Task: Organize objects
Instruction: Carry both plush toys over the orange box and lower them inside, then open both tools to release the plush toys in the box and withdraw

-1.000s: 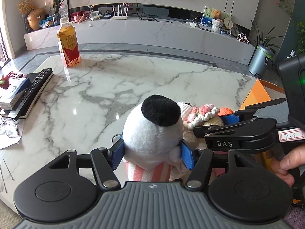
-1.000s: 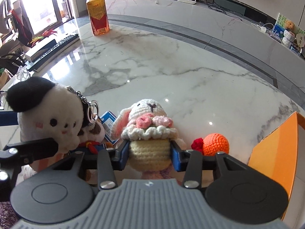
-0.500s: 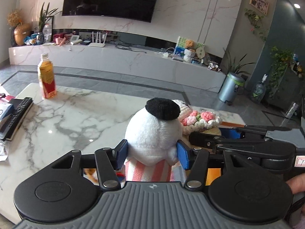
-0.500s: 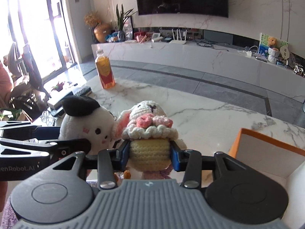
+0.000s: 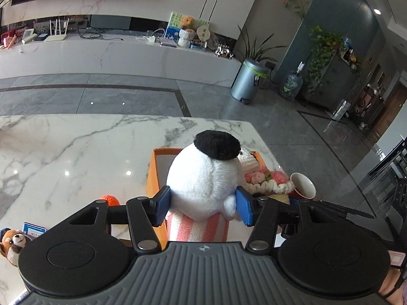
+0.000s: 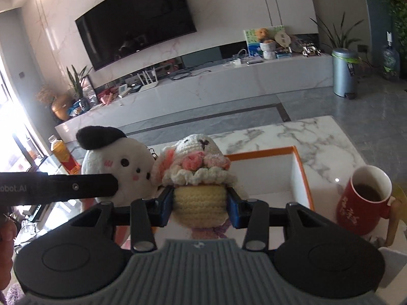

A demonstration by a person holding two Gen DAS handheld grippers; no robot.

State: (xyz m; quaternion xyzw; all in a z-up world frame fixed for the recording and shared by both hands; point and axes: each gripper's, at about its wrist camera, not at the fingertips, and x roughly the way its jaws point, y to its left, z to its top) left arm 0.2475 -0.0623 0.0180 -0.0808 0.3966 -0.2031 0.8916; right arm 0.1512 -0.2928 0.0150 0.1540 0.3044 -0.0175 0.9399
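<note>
My left gripper [image 5: 203,204] is clamped on the white plush dog [image 5: 203,178], which I hold above the near edge of the orange box [image 5: 152,175] on the marble table [image 5: 76,147]. My right gripper [image 6: 199,203] is clamped on the crochet bunny [image 6: 198,175], held beside the dog in front of the box, with a red mug [image 6: 363,203] at right.

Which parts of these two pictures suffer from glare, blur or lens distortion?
Left wrist view: sharp, small ceiling-light glints on the marble table, fisheye bending the TV console. Right wrist view: softer, slightly blurred; window at left blown out; crochet bunny in the right claw is dim and backlit.
</note>
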